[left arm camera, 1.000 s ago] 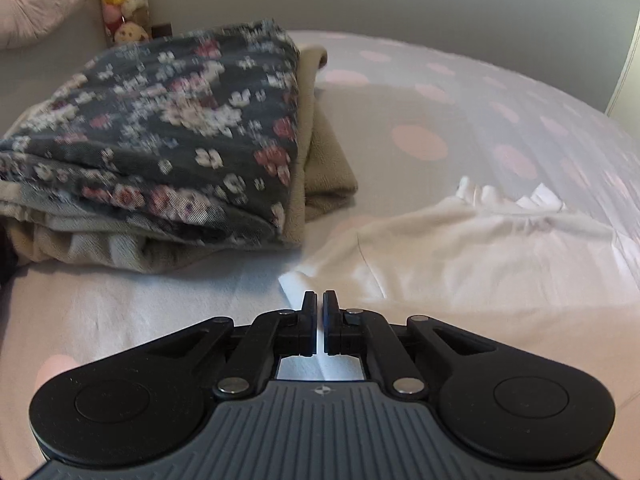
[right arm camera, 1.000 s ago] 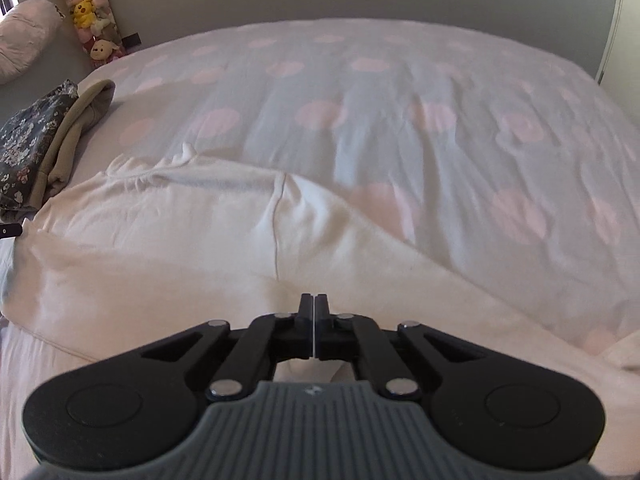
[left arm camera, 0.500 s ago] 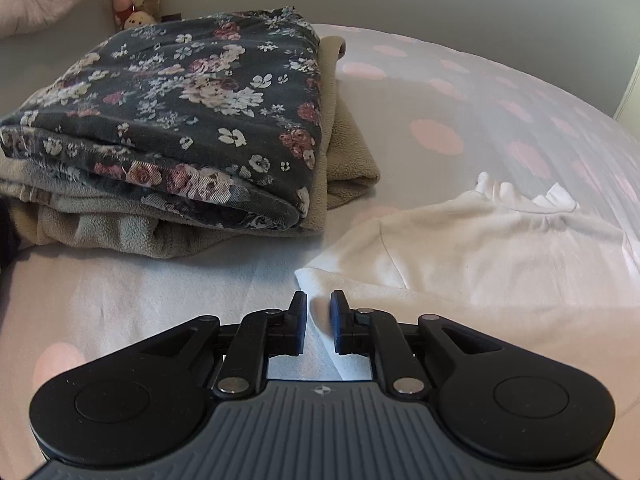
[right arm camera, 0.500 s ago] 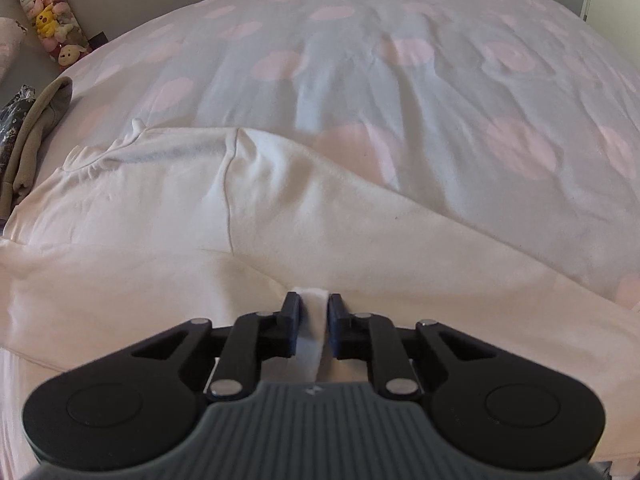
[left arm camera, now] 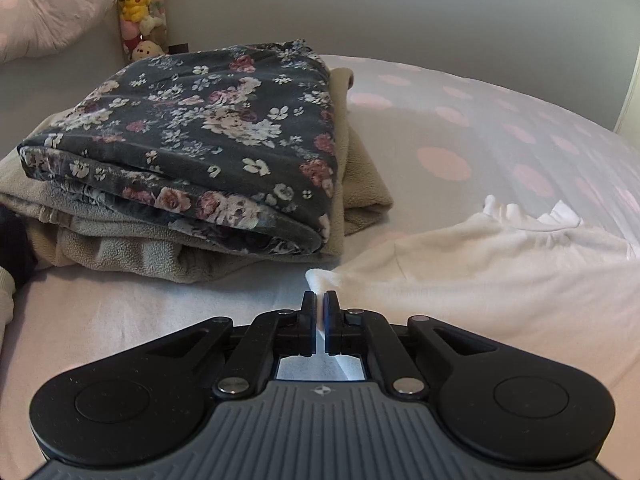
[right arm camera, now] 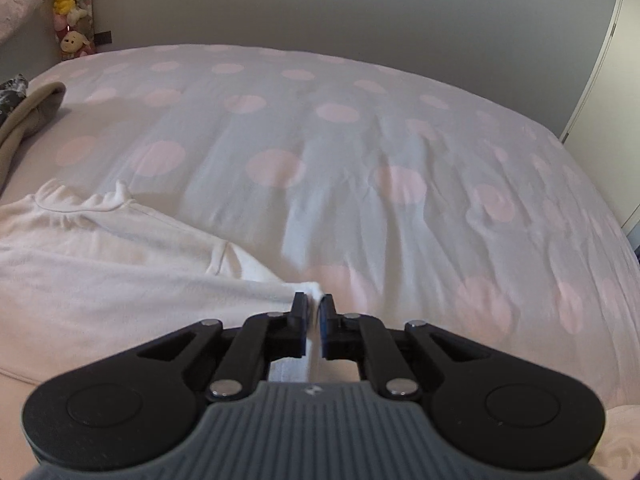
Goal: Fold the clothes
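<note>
Starting at the far left, a stack of finished clothes sits on the bed (left arm camera: 460, 120): a folded dark floral garment (left arm camera: 208, 136) lies on top of a folded beige fleece (left arm camera: 132, 248), both squared off and set aside near the pillow (left arm camera: 48, 20) and a column of plush toys (left arm camera: 140, 4). That part of the job looks done.

Just right of the stack, the white top (left arm camera: 480, 272) lies spread on the polka-dot sheet, its frilled neckline pointing away from the cameras. It is not yet folded. The left gripper (left arm camera: 319, 300) is clamped on a corner of this white top, with a sliver of cloth pinched between its jaws.

Further right, the right gripper (right arm camera: 314, 304) has the opposite edge of the white top (right arm camera: 120, 264) between its jaws, which are closing on the fabric; the pads seem to press on it already. Beyond it the bed is bare sheet.

Judging by this, both edges are in hand and the first fold of the white top is about to begin; all its folds and the stacking remain.
</note>
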Demonstrator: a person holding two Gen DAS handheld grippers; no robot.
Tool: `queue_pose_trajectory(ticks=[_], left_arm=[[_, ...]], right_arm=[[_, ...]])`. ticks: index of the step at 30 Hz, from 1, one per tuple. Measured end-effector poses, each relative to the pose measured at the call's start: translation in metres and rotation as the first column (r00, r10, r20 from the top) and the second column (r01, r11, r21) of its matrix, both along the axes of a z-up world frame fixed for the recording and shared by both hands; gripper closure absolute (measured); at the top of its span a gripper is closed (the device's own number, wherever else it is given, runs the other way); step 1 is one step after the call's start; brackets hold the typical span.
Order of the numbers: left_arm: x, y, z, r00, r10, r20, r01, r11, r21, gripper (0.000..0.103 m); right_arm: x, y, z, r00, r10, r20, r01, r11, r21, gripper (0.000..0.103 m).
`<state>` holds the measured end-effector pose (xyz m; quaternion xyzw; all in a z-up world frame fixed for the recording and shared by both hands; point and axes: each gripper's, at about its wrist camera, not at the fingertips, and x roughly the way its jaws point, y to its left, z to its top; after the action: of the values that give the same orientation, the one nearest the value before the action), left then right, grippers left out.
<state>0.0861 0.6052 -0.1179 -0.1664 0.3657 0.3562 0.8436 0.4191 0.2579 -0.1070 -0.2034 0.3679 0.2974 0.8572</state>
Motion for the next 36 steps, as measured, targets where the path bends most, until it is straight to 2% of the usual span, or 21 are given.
queue_pose_trajectory(ticks=[5,11,13,14,15,16,24,28,32,36], left_arm=[[0.002,0.003,-0.011,1.0,-0.014,0.01,0.015,1.0,-0.018,0.1],[-0.012,-0.004,-0.004,0.998,0.0,0.056,0.001,1.0,-0.012,0.084],[-0.021,-0.01,0.0,0.998,-0.006,0.059,0.007,1.0,-0.026,0.083],[-0.025,-0.014,0.002,0.998,-0.009,0.058,0.011,0.999,-0.033,0.083],[-0.029,-0.018,0.005,0.999,-0.013,0.049,0.015,0.999,-0.039,0.083],[-0.033,-0.024,0.008,0.999,-0.019,0.04,0.021,0.999,-0.043,0.082],[-0.057,-0.076,0.036,0.995,-0.09,-0.042,0.09,0.996,-0.007,0.066],[-0.068,-0.096,0.045,0.992,-0.112,-0.052,0.111,0.994,-0.01,0.063],[-0.073,-0.11,0.044,0.99,-0.113,-0.079,0.112,0.993,-0.022,0.063],[-0.074,-0.12,0.046,0.99,-0.111,-0.087,0.109,0.994,-0.026,0.063]], right_arm=[[0.018,0.002,-0.034,0.995,-0.074,-0.061,0.073,0.997,-0.025,0.093],[0.013,-0.033,-0.025,0.99,-0.102,-0.096,0.105,0.994,0.03,0.089],[0.008,-0.048,-0.019,0.989,-0.105,-0.101,0.109,0.993,0.039,0.084],[0.005,-0.058,-0.015,0.988,-0.109,-0.105,0.114,0.993,0.042,0.076],[0.001,-0.07,-0.011,0.988,-0.114,-0.108,0.12,0.992,0.043,0.069],[-0.002,-0.082,-0.007,0.987,-0.12,-0.111,0.125,0.991,0.043,0.068],[-0.015,-0.207,0.055,0.969,-0.24,-0.055,0.242,0.97,0.027,0.064],[-0.022,-0.277,0.087,0.948,-0.318,-0.029,0.319,0.948,0.017,0.063],[-0.028,-0.337,0.105,0.92,-0.391,-0.025,0.391,0.92,0.001,0.063],[-0.029,-0.385,0.108,0.892,-0.452,-0.033,0.452,0.892,-0.012,0.063]])
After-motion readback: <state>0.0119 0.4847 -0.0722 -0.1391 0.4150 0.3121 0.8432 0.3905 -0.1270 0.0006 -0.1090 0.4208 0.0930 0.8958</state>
